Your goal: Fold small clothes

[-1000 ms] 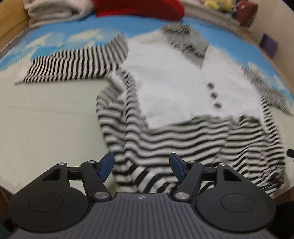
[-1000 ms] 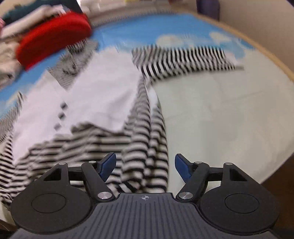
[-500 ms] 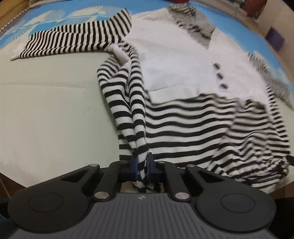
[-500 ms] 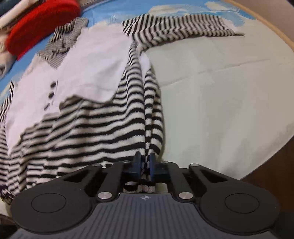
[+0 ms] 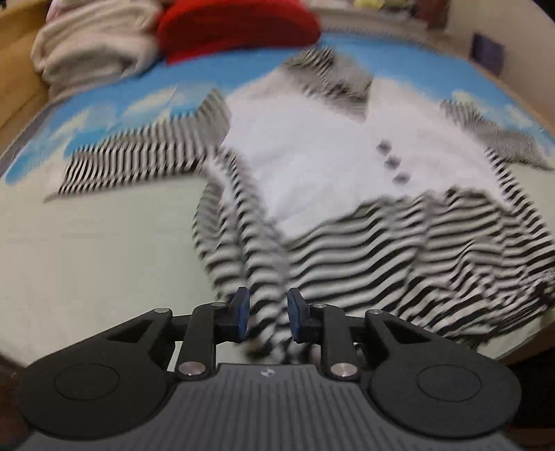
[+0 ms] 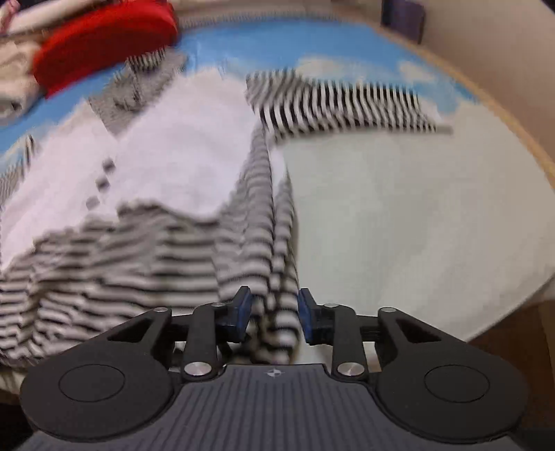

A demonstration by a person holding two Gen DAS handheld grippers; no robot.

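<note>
A bed fills both views, its cover pale green in the lower part and blue with white clouds toward the top. A small sweater lies spread across it, taking up the centre and right of the left wrist view and the centre and left of the right wrist view. Its chest is a plain white panel with a striped collar at the top and three small dark buttons in a slanted row; the sleeves and the lower body are black-and-white striped. One sleeve stretches flat toward the left of the left view, another toward the upper right of the right view. The hem is bunched and rumpled, drawn into ridges running down to each gripper. Everything is motion-blurred. In the upper left lie a red cloth and a beige pile. The left gripper has its jaws narrow and opening, with a striped fold between the blue pads, which look just clear of it. The right gripper is likewise narrow and opening, with a striped fold hanging loose between its pads.
</note>
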